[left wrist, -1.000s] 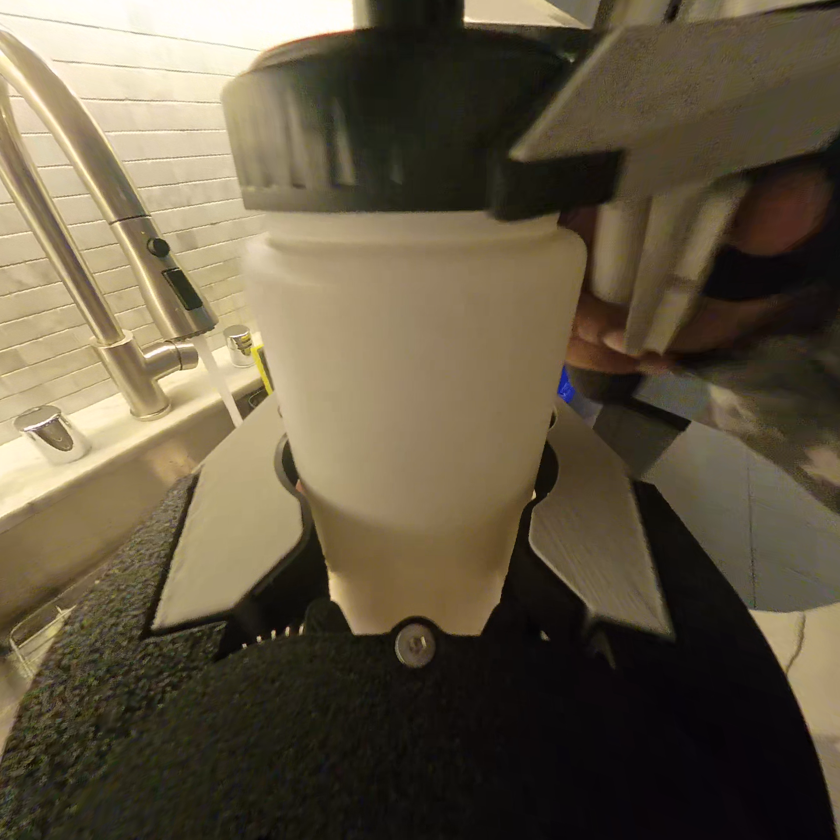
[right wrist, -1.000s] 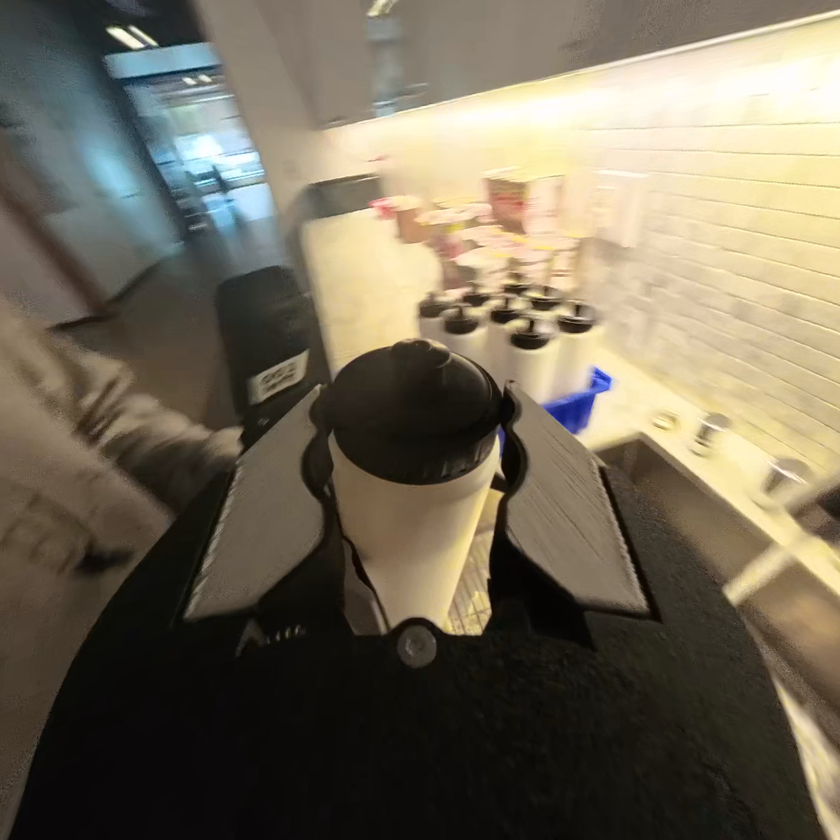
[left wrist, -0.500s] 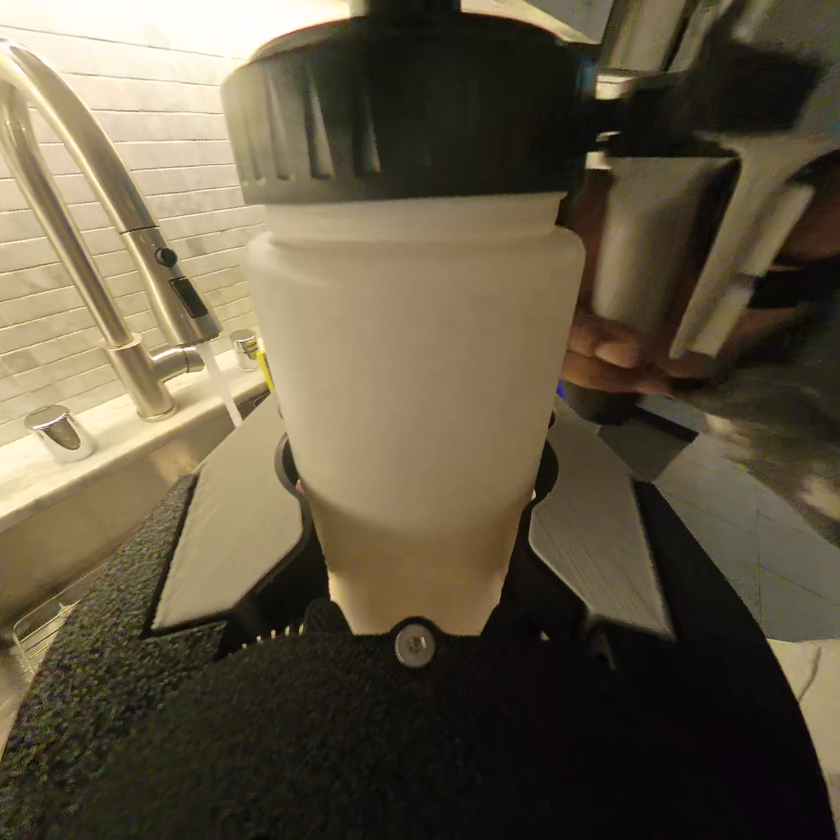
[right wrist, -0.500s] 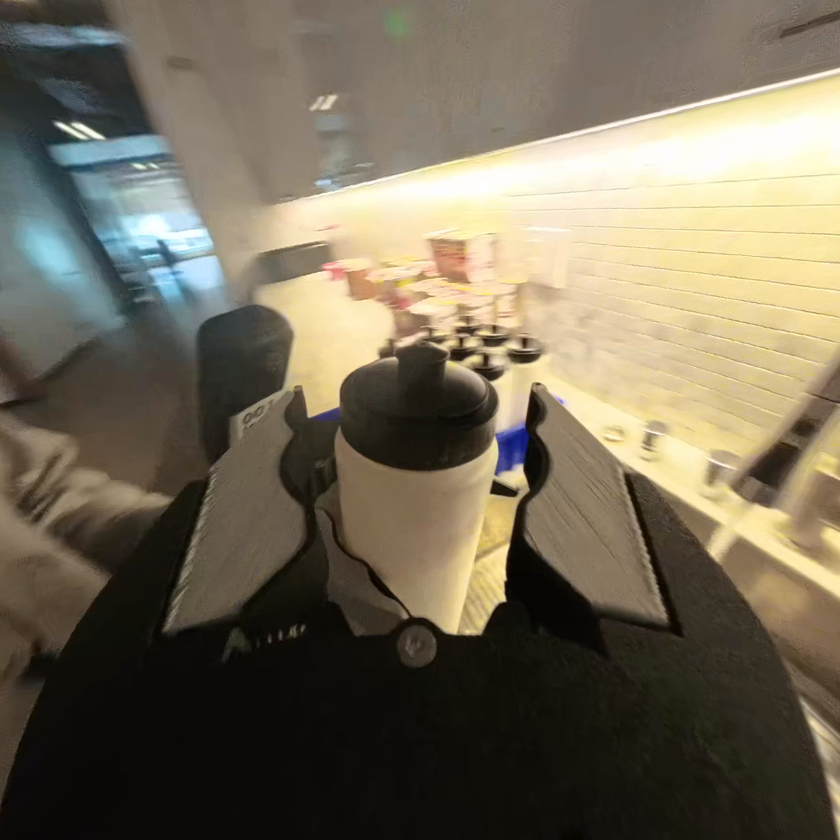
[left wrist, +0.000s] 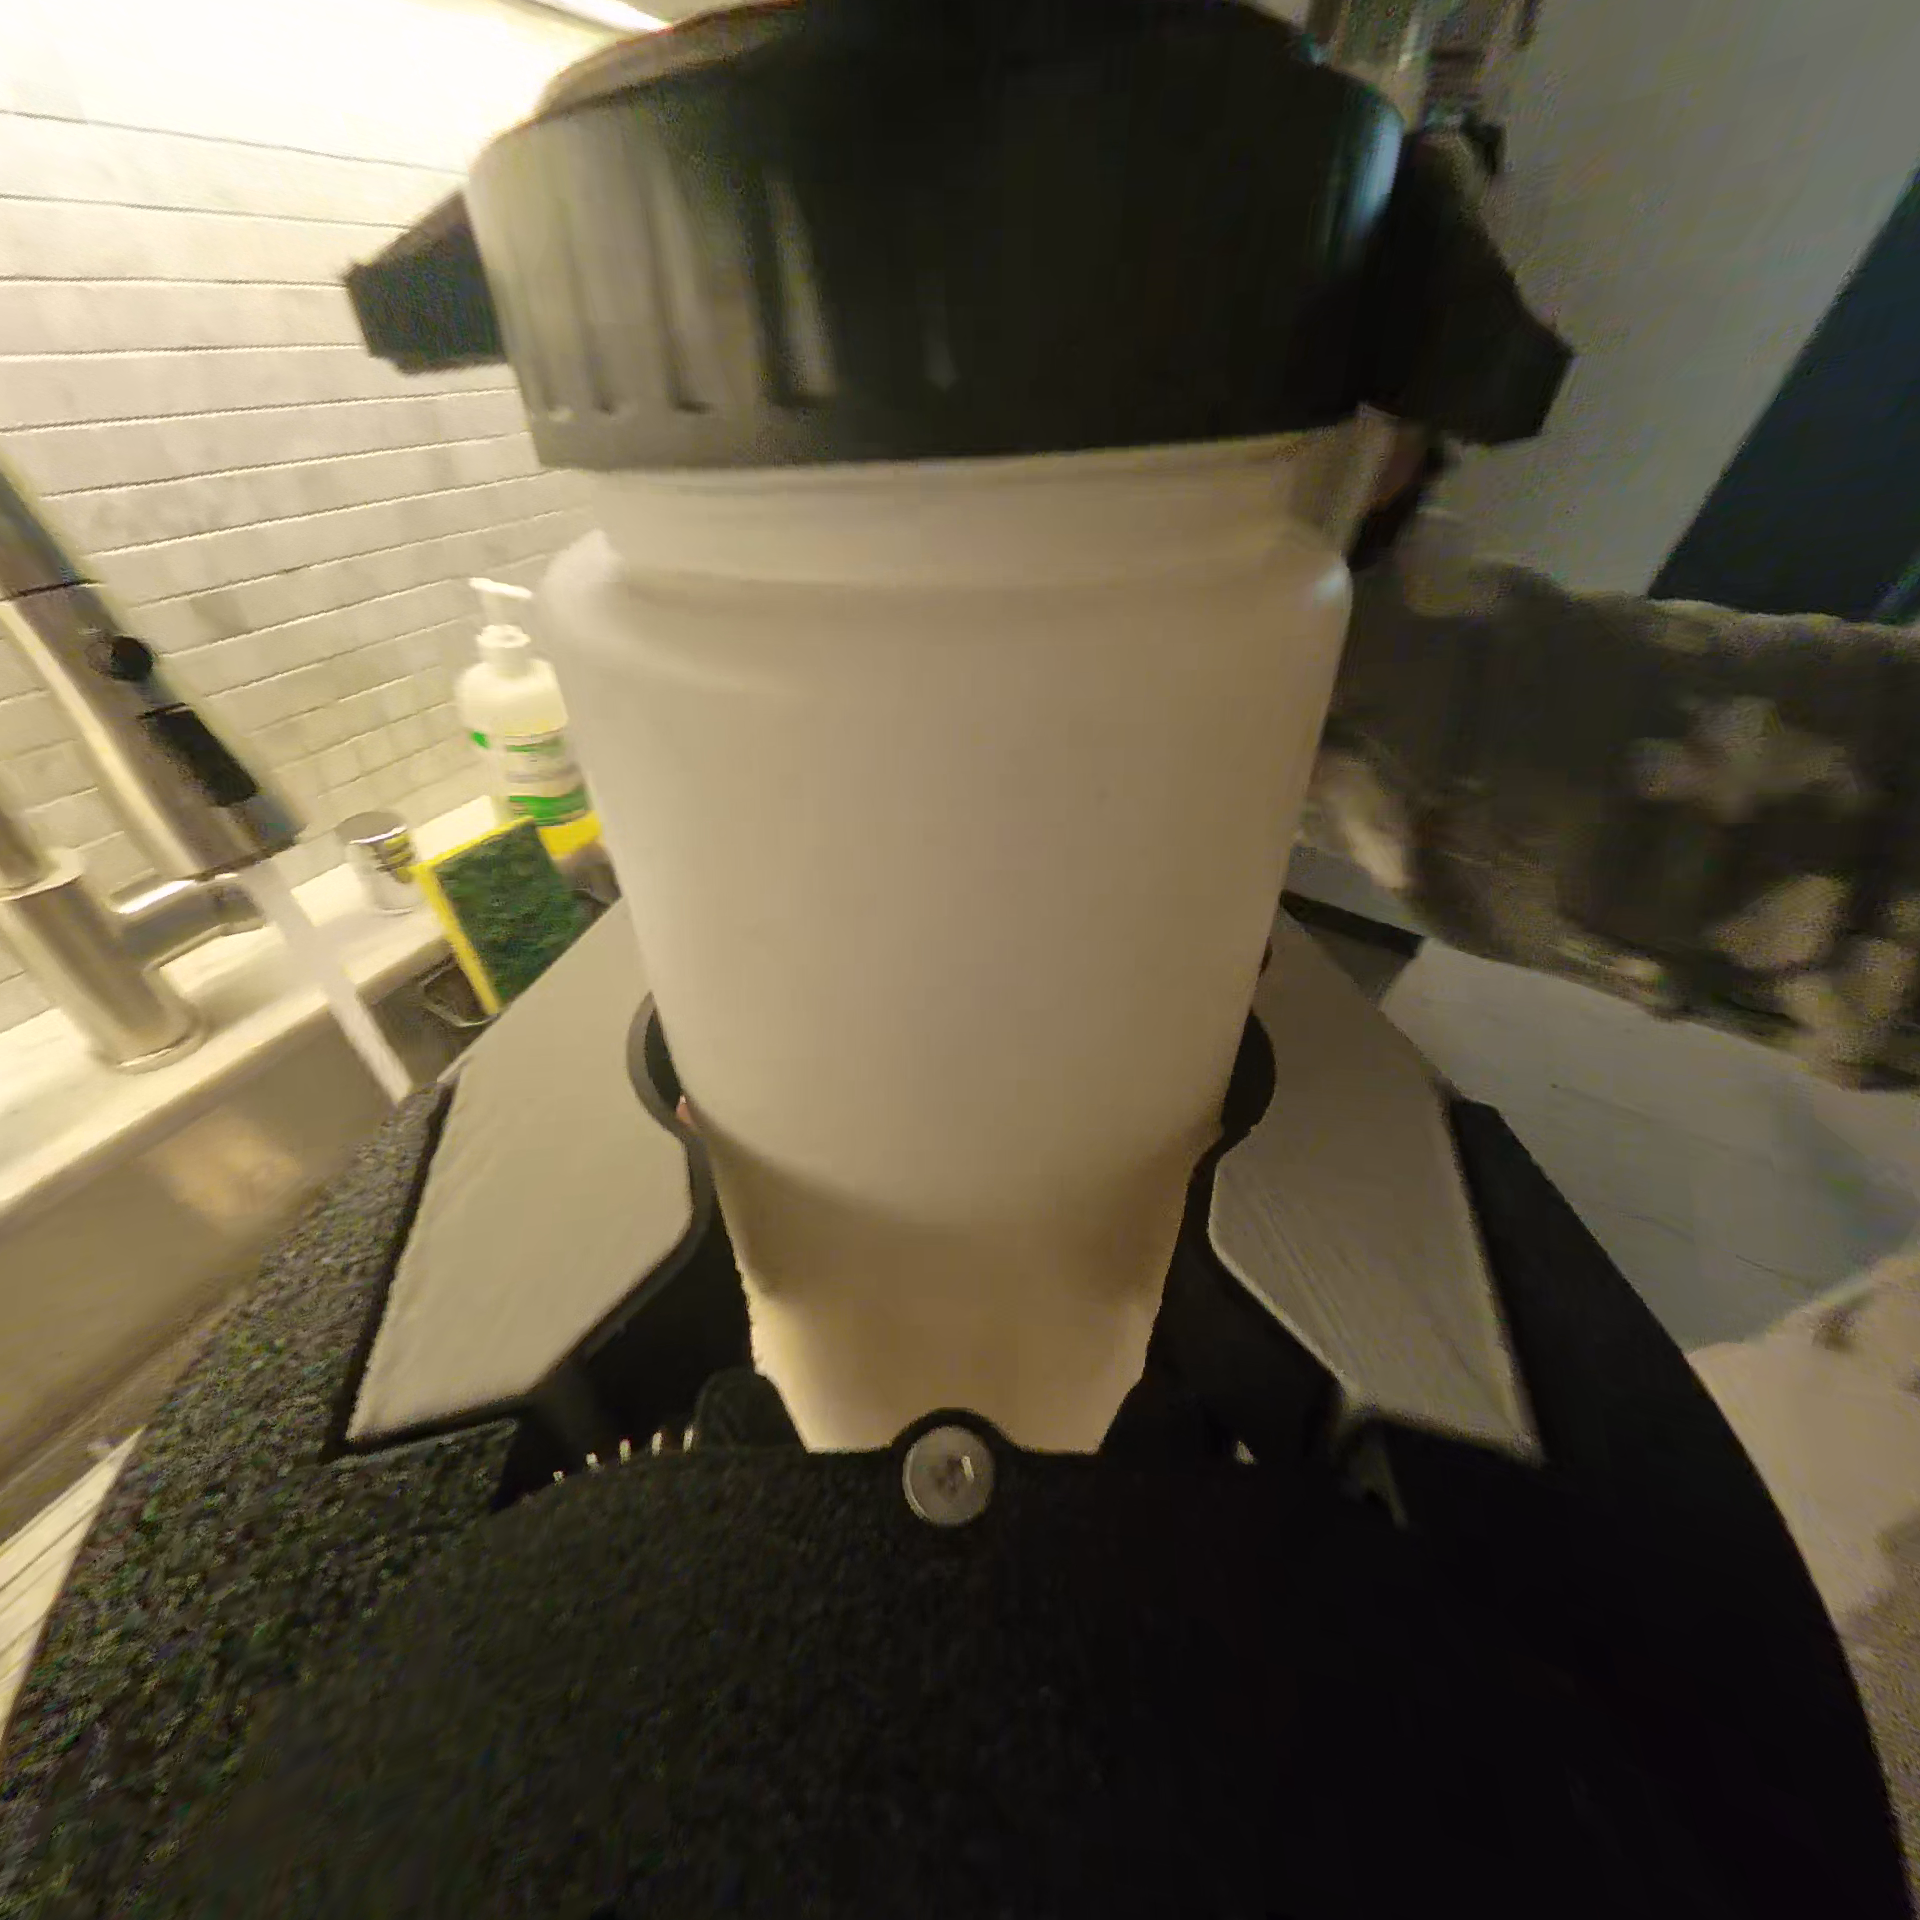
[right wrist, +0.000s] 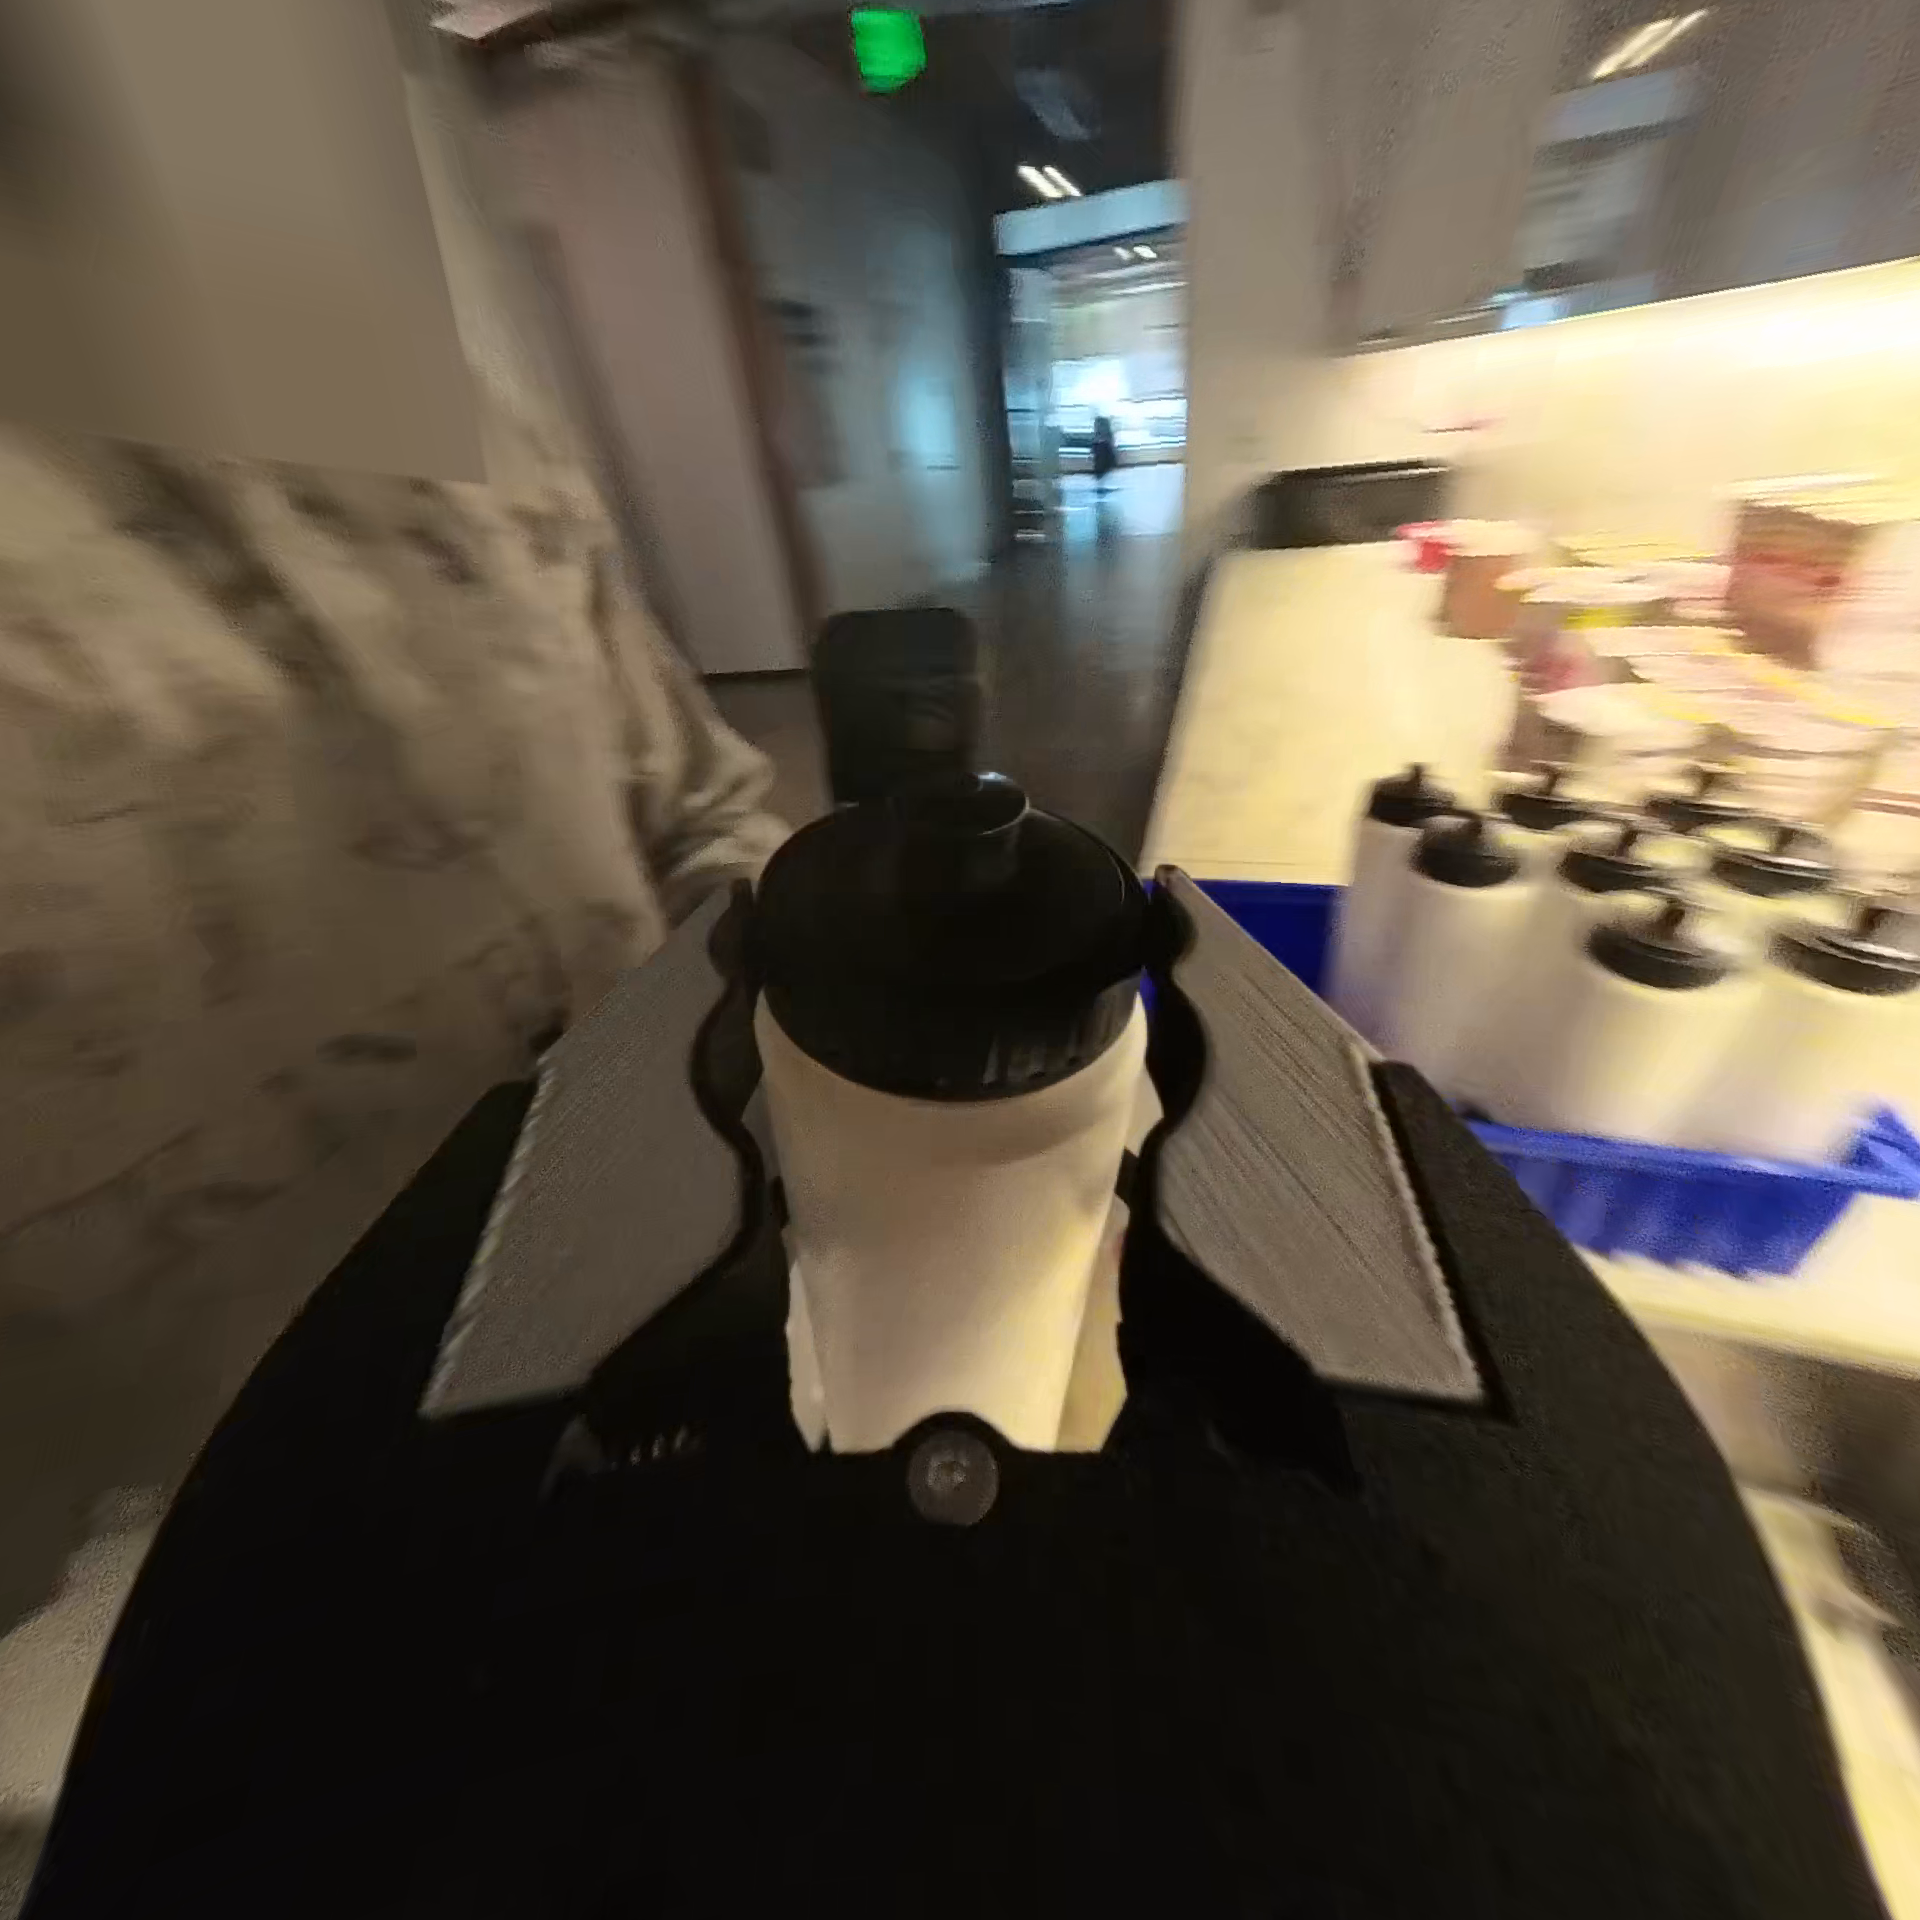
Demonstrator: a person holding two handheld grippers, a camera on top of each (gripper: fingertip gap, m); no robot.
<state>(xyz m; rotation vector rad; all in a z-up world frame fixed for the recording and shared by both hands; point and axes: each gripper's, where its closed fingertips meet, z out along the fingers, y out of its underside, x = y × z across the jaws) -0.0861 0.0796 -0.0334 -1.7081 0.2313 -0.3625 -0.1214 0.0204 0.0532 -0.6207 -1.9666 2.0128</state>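
The left tool [left wrist: 951, 1091] grips a white bottle [left wrist: 951, 831]. The right tool [right wrist: 951, 1039] clasps its black cap [right wrist: 940, 945]; a blue bin [right wrist: 1662, 1195] sits at three o'clock.

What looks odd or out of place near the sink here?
Water streams from the curved steel tap with nothing under it in view; the left gripper holds the white plastic bottle apart from the stream. Otherwise nothing stands out.
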